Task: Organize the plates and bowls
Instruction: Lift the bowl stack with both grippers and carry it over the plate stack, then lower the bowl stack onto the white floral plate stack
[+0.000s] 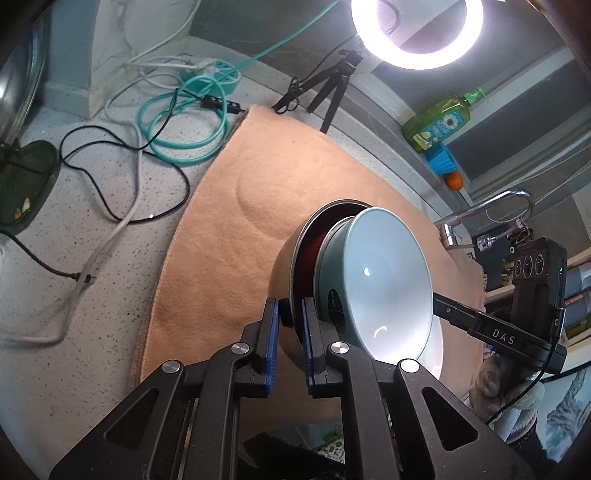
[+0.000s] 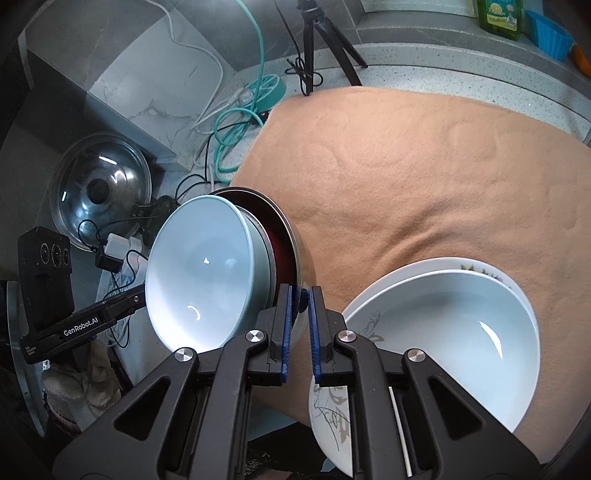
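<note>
A steel bowl (image 1: pixel 284 266) with a dark red inside carries a pale blue bowl (image 1: pixel 384 280) nested in it. The pair hangs tilted over the orange cloth (image 1: pixel 258 184). My left gripper (image 1: pixel 290 317) is shut on the steel rim at one side. My right gripper (image 2: pixel 301 314) is shut on the same rim of the steel bowl (image 2: pixel 303 254) at the opposite side, with the blue bowl (image 2: pixel 199 273) to its left. On the cloth (image 2: pixel 406 166) a white bowl (image 2: pixel 443 332) rests on a patterned plate (image 2: pixel 332 406).
A glass pot lid (image 2: pixel 99 188) leans at the left. Cables and a teal power strip (image 1: pixel 210 75) lie on the speckled counter. A tripod (image 1: pixel 332 88) with a ring light (image 1: pixel 417 33), a green soap bottle (image 1: pixel 436 122) and a faucet (image 1: pixel 491 210) stand along the back.
</note>
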Demonstrator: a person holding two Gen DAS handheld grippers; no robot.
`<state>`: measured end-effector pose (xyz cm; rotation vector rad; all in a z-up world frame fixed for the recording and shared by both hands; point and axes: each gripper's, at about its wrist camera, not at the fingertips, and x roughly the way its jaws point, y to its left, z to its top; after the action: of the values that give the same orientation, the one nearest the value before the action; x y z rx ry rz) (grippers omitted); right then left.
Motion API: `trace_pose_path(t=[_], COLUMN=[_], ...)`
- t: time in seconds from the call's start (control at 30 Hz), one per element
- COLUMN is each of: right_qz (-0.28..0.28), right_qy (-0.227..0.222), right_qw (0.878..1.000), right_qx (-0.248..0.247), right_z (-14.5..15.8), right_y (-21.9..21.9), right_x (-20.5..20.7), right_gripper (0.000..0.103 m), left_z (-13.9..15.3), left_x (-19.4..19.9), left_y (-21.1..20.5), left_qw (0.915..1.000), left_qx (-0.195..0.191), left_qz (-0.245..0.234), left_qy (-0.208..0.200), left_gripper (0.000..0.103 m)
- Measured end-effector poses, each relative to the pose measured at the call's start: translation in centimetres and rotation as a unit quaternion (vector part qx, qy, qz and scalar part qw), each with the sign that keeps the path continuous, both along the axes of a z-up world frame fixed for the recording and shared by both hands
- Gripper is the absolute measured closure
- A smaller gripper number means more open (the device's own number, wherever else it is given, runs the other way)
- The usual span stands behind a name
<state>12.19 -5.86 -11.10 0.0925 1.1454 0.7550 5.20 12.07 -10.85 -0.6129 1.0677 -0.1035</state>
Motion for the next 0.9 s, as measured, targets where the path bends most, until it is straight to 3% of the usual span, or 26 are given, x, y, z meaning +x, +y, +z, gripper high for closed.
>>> trace_pose_path(t=[0.43,0.9], right_qz=[-0.039,-0.087], right_qy=[-0.018,-0.017], right_qw=[0.999,0.996], right_qx=[0.015,0.012], right_z=[2.6,2.7], right_y=[-4.7,-11.0], right_x=[-0.6,-0.9], right_gripper=[0.094,0.094], left_z=[2.9,2.8], left_x=[1.6,3.0], left_y=[-3.5,-8.5], left_qw=[0.9986,0.9949], left_qx=[0.007,-0.002], left_qz=[-0.042,-0.097], left_qy=[-0.032,-0.026], left_gripper=[0.094,0.092])
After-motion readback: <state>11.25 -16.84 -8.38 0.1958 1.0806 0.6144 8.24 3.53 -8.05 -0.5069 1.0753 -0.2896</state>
